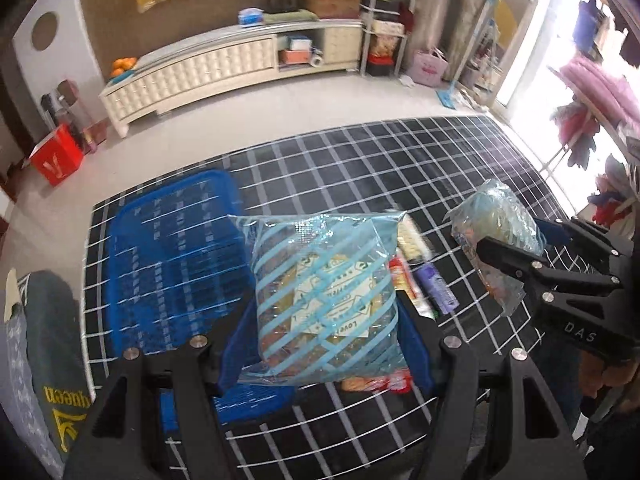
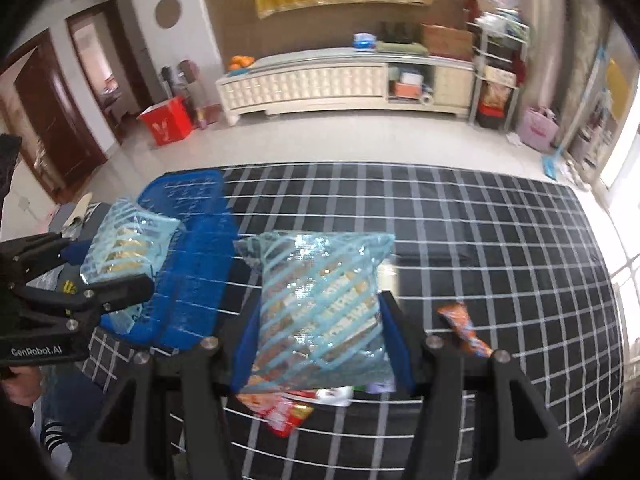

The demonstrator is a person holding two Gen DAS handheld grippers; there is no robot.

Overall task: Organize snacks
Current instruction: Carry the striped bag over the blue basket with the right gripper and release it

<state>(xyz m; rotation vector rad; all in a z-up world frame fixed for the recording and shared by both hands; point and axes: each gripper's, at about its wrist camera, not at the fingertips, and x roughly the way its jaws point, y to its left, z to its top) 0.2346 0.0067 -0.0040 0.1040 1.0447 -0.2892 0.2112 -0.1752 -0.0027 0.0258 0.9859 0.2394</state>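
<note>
My left gripper [image 1: 326, 356] is shut on a clear bag with light-blue stripes [image 1: 324, 296], held above the table with its left edge over the blue plastic basket [image 1: 172, 256]. From the right wrist view, the left gripper [image 2: 100, 266] holds that striped bag [image 2: 128, 240] over the blue basket [image 2: 192, 248]. My right gripper [image 2: 322, 344] is shut on a second striped bag [image 2: 320, 308] of biscuits. It shows at the right as the right gripper [image 1: 528, 240] with its bag [image 1: 496, 232]. Loose snacks lie below: a purple packet [image 1: 434, 288], an orange packet [image 2: 464, 328], a red packet [image 2: 284, 412].
The table wears a black cloth with a white grid [image 2: 480, 240]. The basket sits at its left end. Beyond the far edge are pale floor, a white low cabinet [image 1: 224, 72] and a red box [image 1: 56, 160]. A person's sleeve and clothing [image 1: 52, 360] lie at the near left.
</note>
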